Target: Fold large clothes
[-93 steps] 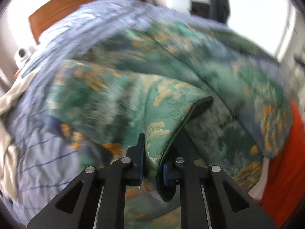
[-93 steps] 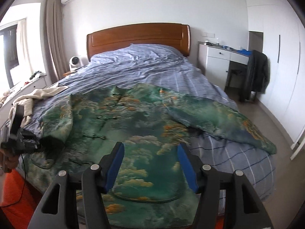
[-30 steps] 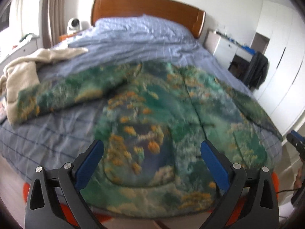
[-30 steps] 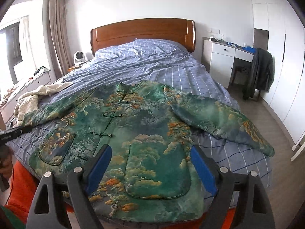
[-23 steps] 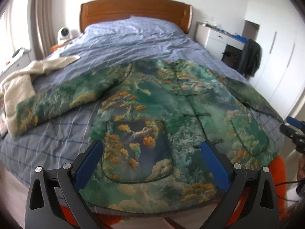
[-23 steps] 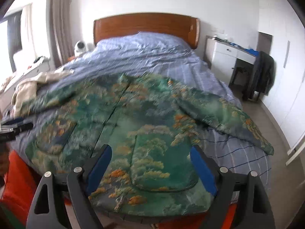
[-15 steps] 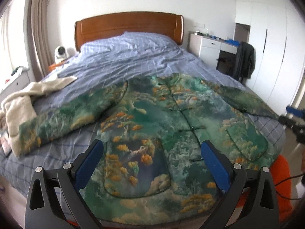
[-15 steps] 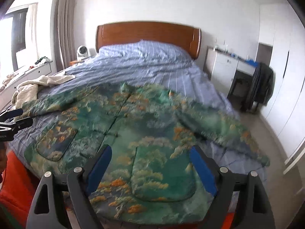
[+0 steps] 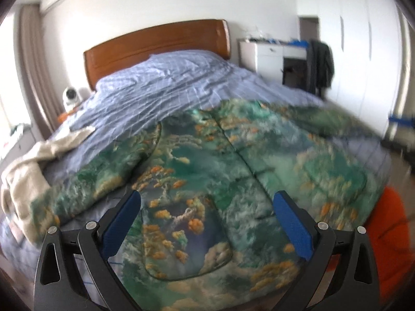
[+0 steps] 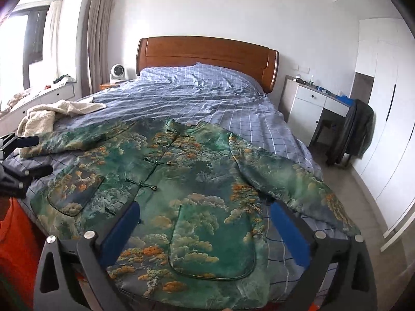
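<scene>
A large green jacket (image 10: pixel 197 181) with orange and cream cloud print lies spread flat, front up, on the foot of the bed, both sleeves stretched out sideways. It also shows in the left wrist view (image 9: pixel 207 181). My left gripper (image 9: pixel 207 223) is open and empty above the jacket's left pocket near the hem. My right gripper (image 10: pixel 205 233) is open and empty above the right pocket. The left gripper also appears at the left edge of the right wrist view (image 10: pixel 23 155).
The bed has a blue checked cover (image 10: pixel 197 96) and a wooden headboard (image 10: pixel 207 54). A cream garment (image 10: pixel 49 114) lies at the bed's left side. A white desk (image 10: pixel 311 103) and a chair with a dark coat (image 10: pixel 350 129) stand at the right.
The left gripper let go of the jacket's fold and opened wide. The jacket now lies spread flat. Both grippers have pulled back and the views have risen slightly.
</scene>
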Motion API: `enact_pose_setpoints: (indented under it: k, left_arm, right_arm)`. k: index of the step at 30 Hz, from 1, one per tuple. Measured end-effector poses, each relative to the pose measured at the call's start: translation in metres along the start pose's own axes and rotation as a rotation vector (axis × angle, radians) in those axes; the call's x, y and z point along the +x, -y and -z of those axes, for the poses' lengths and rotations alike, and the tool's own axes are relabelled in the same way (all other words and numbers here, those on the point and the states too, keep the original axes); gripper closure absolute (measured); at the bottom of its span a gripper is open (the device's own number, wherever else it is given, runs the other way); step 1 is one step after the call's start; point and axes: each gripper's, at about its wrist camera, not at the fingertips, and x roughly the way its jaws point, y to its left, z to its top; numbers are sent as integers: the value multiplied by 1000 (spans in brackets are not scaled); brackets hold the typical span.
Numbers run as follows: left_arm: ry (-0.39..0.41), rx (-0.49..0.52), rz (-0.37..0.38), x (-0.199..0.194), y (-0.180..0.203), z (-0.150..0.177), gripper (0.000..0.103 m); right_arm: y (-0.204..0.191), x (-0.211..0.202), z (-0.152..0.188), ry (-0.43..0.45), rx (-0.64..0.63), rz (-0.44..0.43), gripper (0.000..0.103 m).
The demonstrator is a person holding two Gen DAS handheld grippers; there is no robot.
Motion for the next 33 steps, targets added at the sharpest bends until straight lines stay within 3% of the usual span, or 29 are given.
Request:
enact_pose_setpoints:
  k: [4,10,16,19,26,31,33]
  left_arm:
    - [31,-135,25,-3,-20,-8,1]
    - [-3,-159,-44,10,-31,-1,1]
    - [-35,-161,-83,15,-28,12,1]
    - [-36,-159,-72,13,-22,15,1]
    - [-61,-65,-101,20,-4,16,1]
    - [-75,-88,-70,21,-2,15,1]
    - [-85,-94,-69,22,-2,15,1]
  right_arm:
    - [-6,7,-1,5,8,-13,0]
    - [-18,13,4,6,19,-83,0]
    - [-20,27,15,-92,-38,15,0]
    - [-8,29,19,-110,6,29,0]
    - [52,31,33,-109,235,23,0]
    - [145,40,47,-41,475,72,1]
    - [194,52,61,-36,619,111,11]
